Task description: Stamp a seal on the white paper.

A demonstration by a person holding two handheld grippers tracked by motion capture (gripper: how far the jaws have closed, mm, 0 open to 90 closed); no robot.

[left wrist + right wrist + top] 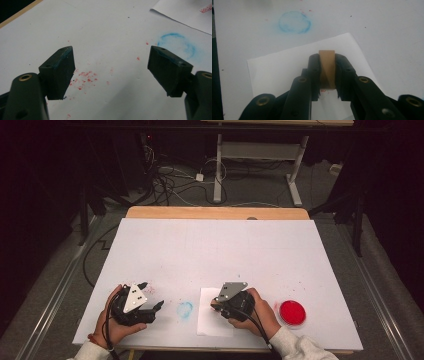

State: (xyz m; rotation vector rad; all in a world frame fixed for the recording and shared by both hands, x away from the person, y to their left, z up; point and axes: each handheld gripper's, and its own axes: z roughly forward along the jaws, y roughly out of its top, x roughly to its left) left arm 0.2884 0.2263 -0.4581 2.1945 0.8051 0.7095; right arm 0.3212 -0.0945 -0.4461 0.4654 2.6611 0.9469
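Your right gripper (327, 75) is clamped tight on a small tan wooden block (327, 67), its black jaws pressed flat against both sides, and the block stands over a white sheet of paper (284, 65) near the table's front edge; a trace of red print shows on the paper just under the block, though you cannot tell whether the block touches the sheet. Your left gripper (111, 67) stands wide open and holds nothing, its rubbery pads smeared with blue along their upper edges, hovering above a scatter of red specks (86, 77) on the table cover. In the high view your left gripper (150, 297) sits near the front left corner and your right gripper (217, 304) is over the paper (207, 320), the two well apart. Between them lies a faint, chalky blue ring (184, 309), smudged and roughly round. To the right of your right hand (257, 312), a round, glossy red ink pad (292, 312) lies flat close to the front right corner. The white, matte cover (215, 250) is bare across its whole middle and far half, so you have plenty of open room ahead; a strip of wooden tabletop (215, 213) shows along the far edge. Beyond the table, cables (170, 182) lie tangled on the grey floor by a white table frame (257, 155)
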